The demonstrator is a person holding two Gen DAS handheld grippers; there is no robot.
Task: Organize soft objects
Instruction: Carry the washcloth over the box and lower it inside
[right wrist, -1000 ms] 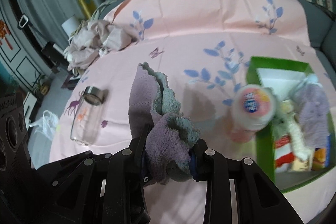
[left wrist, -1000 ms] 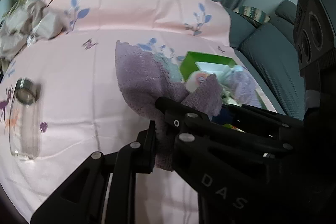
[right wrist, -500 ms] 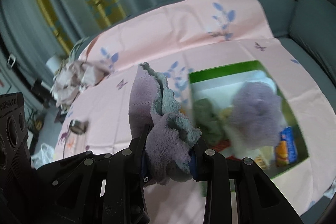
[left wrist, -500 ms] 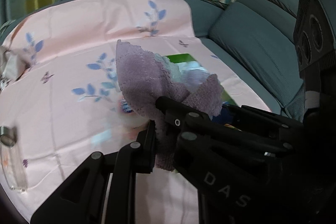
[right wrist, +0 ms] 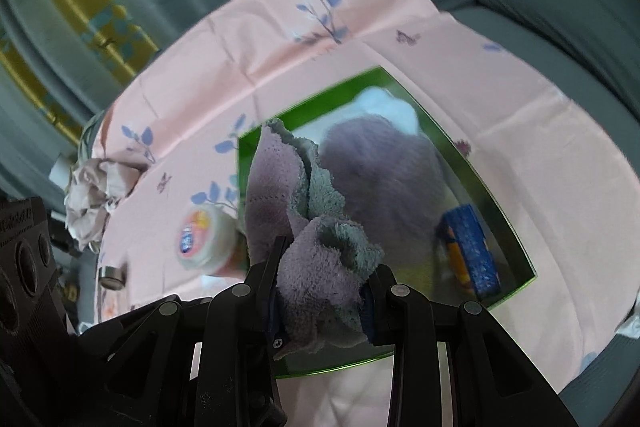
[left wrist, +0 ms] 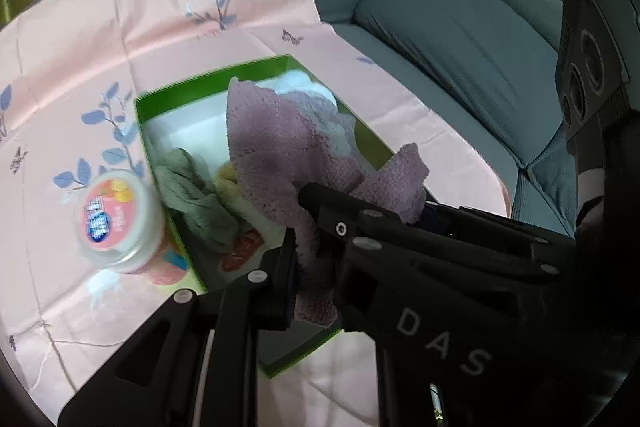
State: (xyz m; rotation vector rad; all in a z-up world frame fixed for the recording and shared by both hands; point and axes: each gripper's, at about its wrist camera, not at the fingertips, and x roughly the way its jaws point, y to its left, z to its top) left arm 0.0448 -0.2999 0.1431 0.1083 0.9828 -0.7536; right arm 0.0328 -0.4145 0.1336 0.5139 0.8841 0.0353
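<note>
We carry the purple towel (left wrist: 280,147) above the green box (right wrist: 500,195), left gripper (left wrist: 316,239) and right gripper (right wrist: 324,279) each clamped on it. The placing step seems in hand; next, we judge, lower and release among the soft things.

Mauve-and-grey towel (left wrist: 276,147), green box (left wrist: 172,99), pink blue-leafed cloth (left wrist: 80,67)
</note>
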